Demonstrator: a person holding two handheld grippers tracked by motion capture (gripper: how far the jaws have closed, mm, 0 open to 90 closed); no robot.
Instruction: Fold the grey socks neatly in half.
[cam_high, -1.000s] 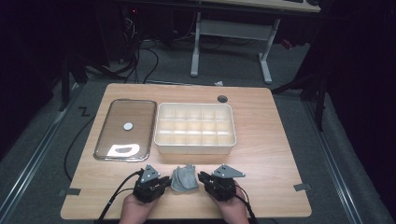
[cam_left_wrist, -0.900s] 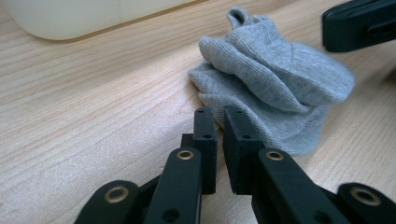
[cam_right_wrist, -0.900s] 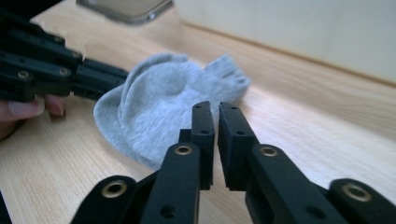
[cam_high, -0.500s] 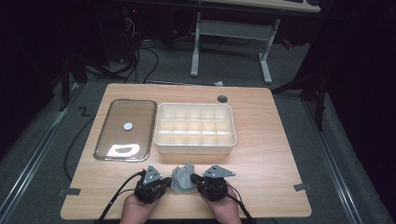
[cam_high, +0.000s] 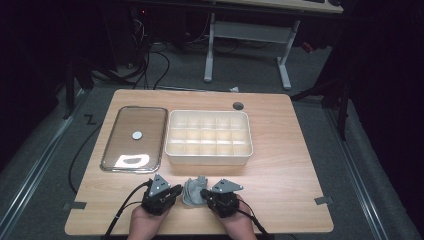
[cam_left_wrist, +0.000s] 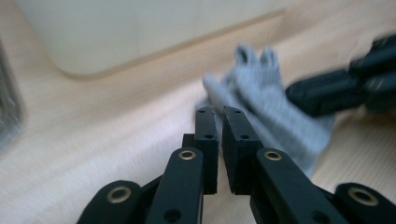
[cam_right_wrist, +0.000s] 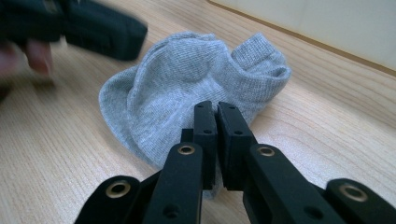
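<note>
Grey sock (cam_high: 194, 191) lies crumpled at the worktop's (cam_high: 280, 165) near edge, between both hand-held grippers. The left hand-held gripper (cam_left_wrist: 218, 111) and right hand-held gripper (cam_right_wrist: 216, 108), jaws just closing, pinch its fabric. Next, probably lifting it towards the compartment box (cam_high: 209, 156).

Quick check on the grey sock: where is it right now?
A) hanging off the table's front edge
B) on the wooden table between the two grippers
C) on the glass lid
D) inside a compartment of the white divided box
B: the grey sock lies crumpled on the wooden table, with the left gripper on one side and the right gripper on the other, in front of the white divided box.
</note>
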